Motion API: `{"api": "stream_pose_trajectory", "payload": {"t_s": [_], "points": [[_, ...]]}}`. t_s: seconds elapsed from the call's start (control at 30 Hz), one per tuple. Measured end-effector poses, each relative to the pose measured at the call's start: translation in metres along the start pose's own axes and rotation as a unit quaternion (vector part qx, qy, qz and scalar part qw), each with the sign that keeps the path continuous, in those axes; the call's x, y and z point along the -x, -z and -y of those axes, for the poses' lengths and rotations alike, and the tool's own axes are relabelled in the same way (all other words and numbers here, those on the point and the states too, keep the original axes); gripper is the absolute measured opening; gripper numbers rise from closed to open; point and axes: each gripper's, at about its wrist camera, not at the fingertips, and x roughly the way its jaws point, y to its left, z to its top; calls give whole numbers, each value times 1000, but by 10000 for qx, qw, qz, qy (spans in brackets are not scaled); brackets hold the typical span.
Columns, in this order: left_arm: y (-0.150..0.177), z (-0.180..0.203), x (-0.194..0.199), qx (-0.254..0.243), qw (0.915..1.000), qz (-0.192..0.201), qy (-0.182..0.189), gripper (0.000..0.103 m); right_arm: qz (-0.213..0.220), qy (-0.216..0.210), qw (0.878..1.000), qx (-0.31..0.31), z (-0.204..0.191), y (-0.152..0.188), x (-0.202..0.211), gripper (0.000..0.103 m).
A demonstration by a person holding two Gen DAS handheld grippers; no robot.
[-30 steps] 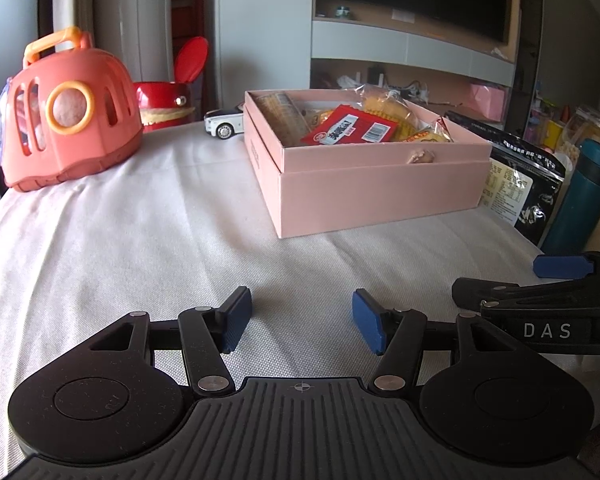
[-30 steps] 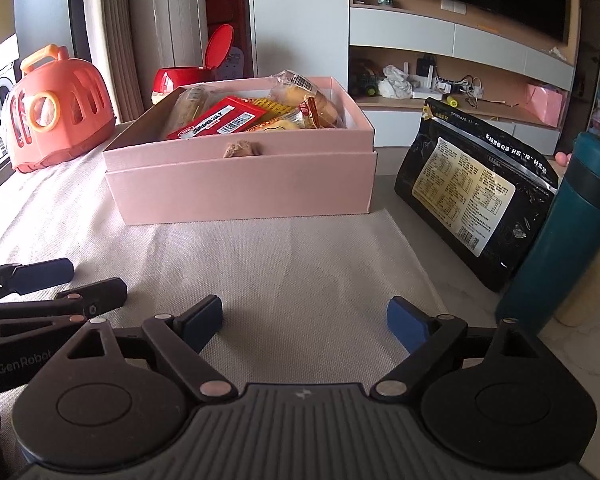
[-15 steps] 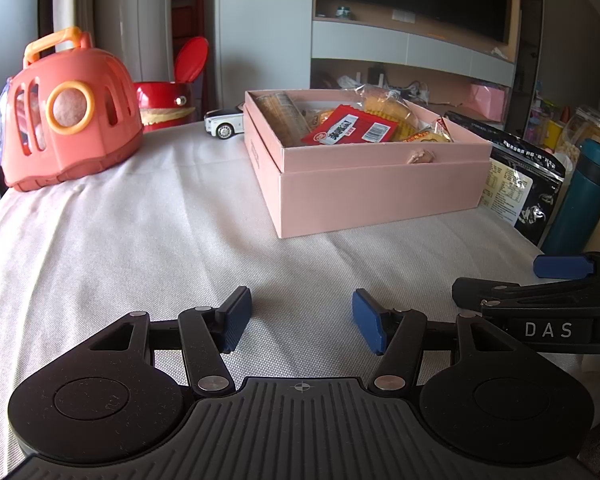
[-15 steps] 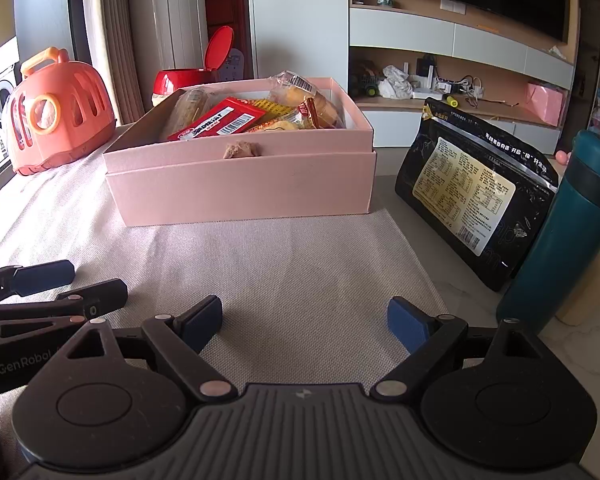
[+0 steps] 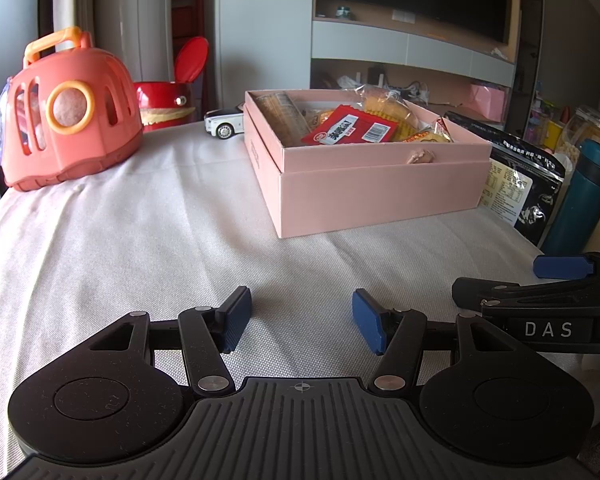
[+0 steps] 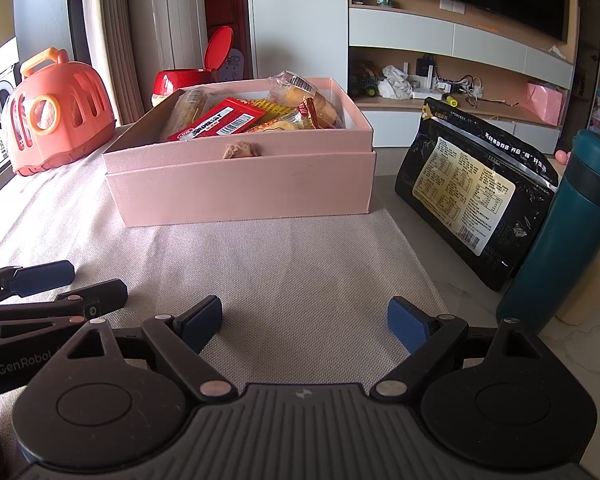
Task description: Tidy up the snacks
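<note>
A cloth-covered bench (image 6: 300, 264) carries the pink box (image 6: 240, 184) at its far middle, snacks (image 6: 224, 120) already inside. Left tool (image 5: 300, 318) and right tool (image 6: 305, 322) gape wide, empty; little looks left.

Nothing has changed since the earlier pictures; no object has shifted.

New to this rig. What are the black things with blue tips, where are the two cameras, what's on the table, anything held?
No robot: a person holds one two-finger gripper per hand, each with a fisheye camera looking along its fingers. The left gripper and right gripper are both open and hold nothing. On the cloth-covered table sits a pink box with wrapped snacks inside, including a red packet. Right of it: a black pouch and a teal bottle. Left: an orange toy carrier.
</note>
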Motion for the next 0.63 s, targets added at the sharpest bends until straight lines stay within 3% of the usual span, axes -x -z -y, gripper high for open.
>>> {"api": "stream_pose_trajectory", "payload": {"t_s": [0.63], "points": [[0,0,0,-8,10000,0,-10,63,-40,-22,10000,15,-1,0,-2,95]]}}
